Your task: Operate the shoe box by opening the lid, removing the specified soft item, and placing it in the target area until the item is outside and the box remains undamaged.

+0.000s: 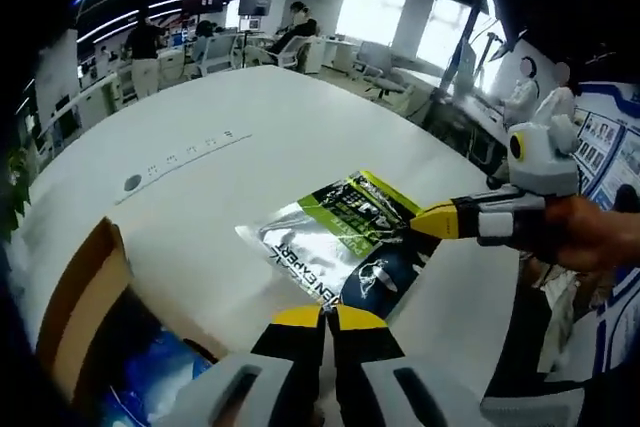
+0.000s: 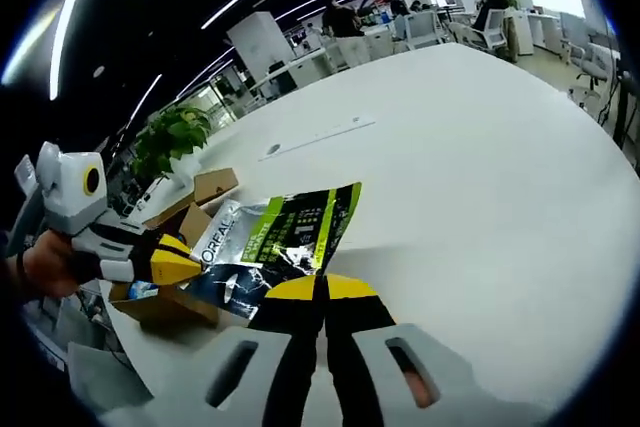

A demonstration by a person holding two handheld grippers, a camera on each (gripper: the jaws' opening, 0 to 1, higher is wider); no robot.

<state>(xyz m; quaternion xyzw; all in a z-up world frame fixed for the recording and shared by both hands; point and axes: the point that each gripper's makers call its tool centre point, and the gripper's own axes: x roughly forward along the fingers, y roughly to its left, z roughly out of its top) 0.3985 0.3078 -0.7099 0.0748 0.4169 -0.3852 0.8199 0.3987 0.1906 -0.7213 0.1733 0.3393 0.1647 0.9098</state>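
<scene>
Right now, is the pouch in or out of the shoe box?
Out. The pouch lies flat on the white table, beside the open shoe box, with the right gripper at its edge.

Packet (image 1: 345,232): lies on the table (image 1: 240,147), beyond the left gripper (image 1: 328,317).
Shoe box (image 1: 85,302): at the table's edge, left of the packet.
Right gripper (image 1: 432,221): at the packet's right side.
Plant (image 2: 172,139): behind the box.
</scene>
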